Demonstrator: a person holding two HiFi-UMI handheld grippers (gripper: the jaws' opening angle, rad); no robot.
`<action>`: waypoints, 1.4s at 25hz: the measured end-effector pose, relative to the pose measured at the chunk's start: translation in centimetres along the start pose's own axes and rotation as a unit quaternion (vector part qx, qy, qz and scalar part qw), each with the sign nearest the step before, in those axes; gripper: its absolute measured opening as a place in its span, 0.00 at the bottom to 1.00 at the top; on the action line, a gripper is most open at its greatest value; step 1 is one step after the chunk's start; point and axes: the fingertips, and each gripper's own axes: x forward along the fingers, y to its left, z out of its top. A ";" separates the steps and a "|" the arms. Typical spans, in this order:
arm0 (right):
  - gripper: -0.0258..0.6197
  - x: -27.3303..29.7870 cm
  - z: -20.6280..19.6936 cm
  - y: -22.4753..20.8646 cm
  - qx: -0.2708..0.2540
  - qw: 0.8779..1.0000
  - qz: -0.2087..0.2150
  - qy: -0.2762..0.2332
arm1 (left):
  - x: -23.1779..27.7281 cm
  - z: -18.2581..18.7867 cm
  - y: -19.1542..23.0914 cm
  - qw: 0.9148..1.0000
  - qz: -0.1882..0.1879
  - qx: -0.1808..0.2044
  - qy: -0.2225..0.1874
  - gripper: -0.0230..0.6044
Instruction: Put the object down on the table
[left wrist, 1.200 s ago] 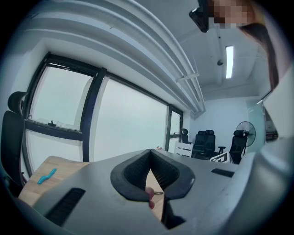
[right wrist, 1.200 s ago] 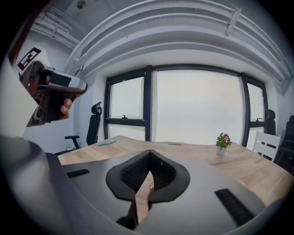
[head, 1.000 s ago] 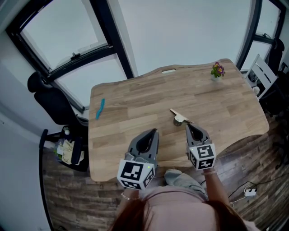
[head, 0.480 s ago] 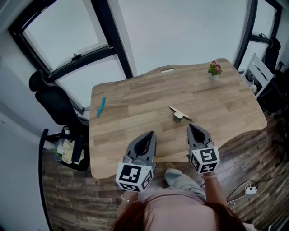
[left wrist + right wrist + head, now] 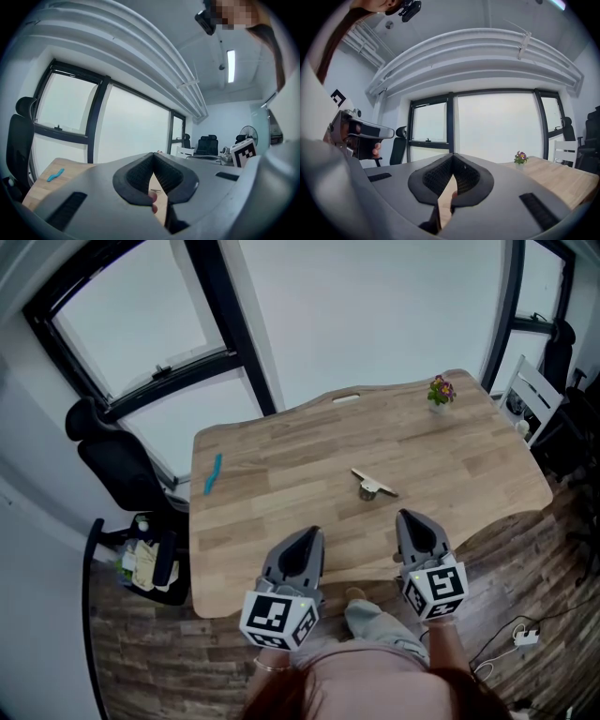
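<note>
Left gripper and right gripper are retreating, fingers closed, empty; the object is seeming light, rigid, grippable by its strip.

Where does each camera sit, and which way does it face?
Head view: on the person's head, facing steeply down at the wooden table; both the left gripper and right gripper show.
Left gripper view: on that gripper, facing along its shut jaws toward the windows; the person's head shows top right.
Right gripper view: on that gripper, facing along its shut jaws toward the windows; the hand holding the left gripper shows.
Shared: blue strip, head and left gripper views; flower pot, head and right gripper views.
</note>
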 end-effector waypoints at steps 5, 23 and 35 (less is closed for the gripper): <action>0.04 -1.1 0.9 0.1 0.001 1.000 -0.007 -0.008 | -0.5 0.1 -0.3 1.000 -0.003 0.000 -0.001 0.04; 0.04 -2.6 1.9 0.9 -0.009 0.999 -0.025 -0.019 | -2.0 -0.3 -0.2 1.000 -0.005 0.003 -0.001 0.04; 0.04 -2.7 1.9 -0.3 -0.007 0.999 -0.039 -0.014 | -0.6 -0.5 -0.5 1.000 -0.017 0.006 0.004 0.04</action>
